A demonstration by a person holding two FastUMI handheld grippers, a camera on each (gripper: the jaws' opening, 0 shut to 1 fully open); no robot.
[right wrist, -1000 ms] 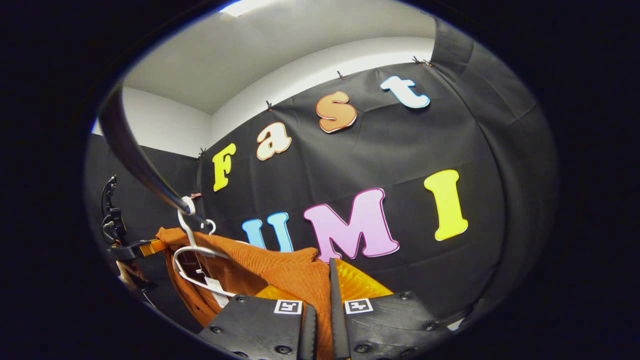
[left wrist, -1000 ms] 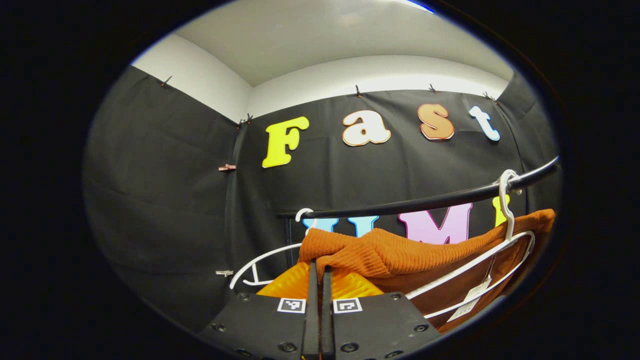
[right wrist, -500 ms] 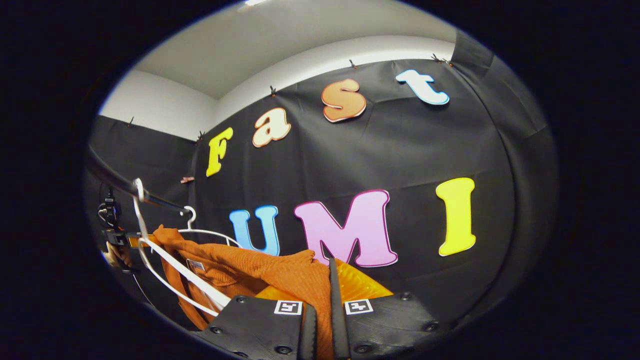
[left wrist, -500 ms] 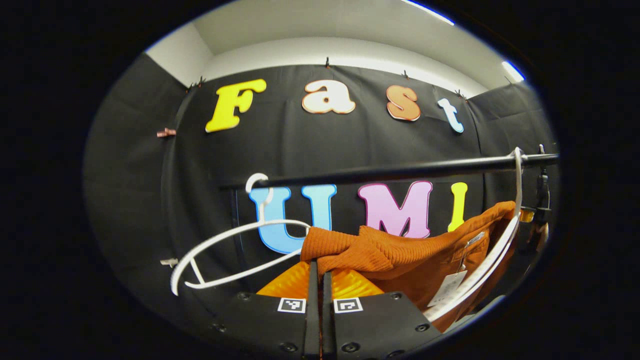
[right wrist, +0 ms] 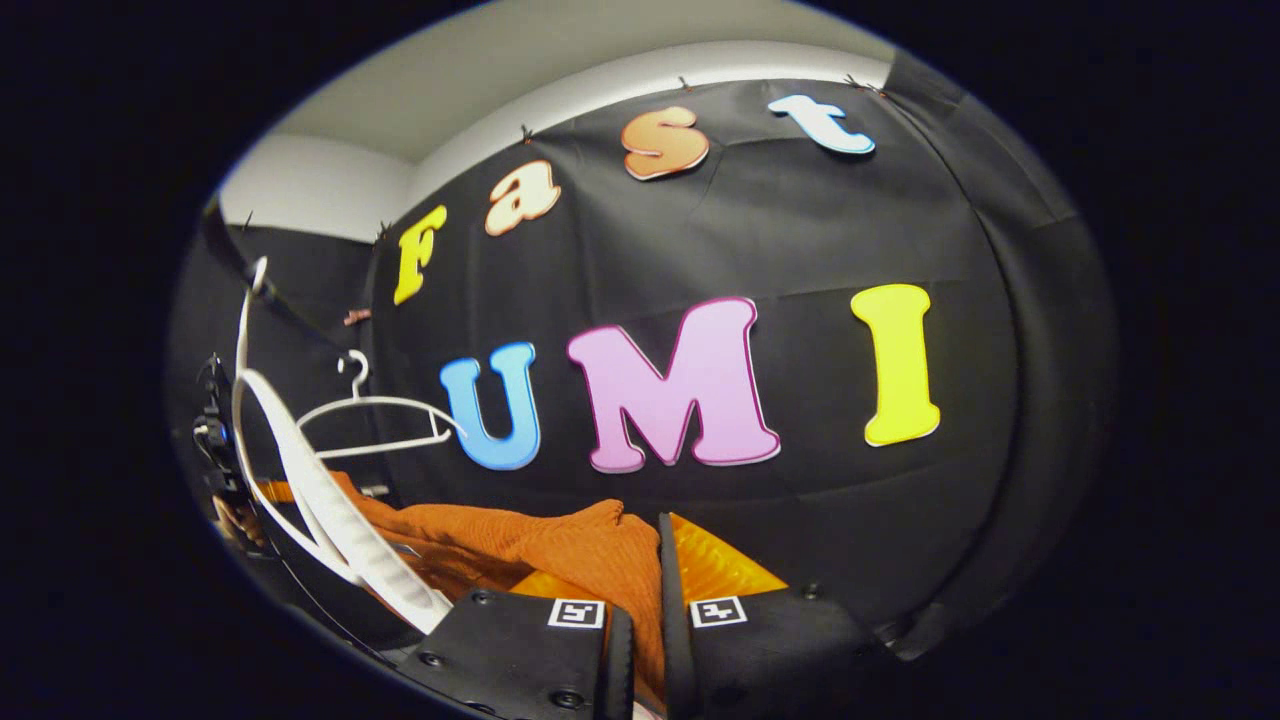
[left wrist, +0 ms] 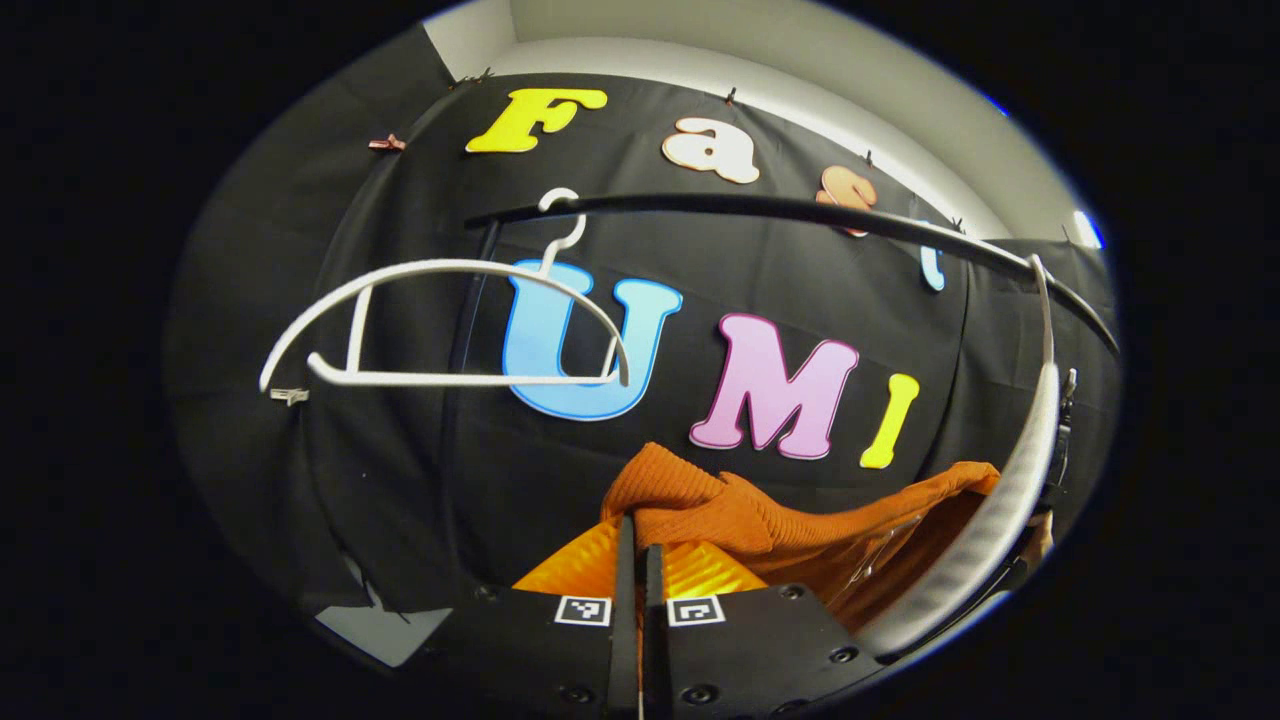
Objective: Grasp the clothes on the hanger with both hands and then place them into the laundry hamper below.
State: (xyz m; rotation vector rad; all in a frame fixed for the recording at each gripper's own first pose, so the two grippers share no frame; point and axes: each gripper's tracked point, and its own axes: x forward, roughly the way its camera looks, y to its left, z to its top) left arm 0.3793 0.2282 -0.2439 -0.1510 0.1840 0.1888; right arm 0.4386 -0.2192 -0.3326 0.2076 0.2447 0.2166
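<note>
Orange knit clothes [left wrist: 760,515] are being clamped by the left gripper [left wrist: 636,560] and right gripper [right wrist: 640,580], below the rail [left wrist: 800,212]. Snagging on the near white hanger [left wrist: 990,520] is being risked.

Ribbed knit orange garment [left wrist: 760,520]; smooth white plastic hanger [left wrist: 440,320].

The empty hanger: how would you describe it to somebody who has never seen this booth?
Find the black rail running before the cloth wall. The empty hanger hooks on it, thin, white and bare. The other hanger is beside the orange garment.
</note>
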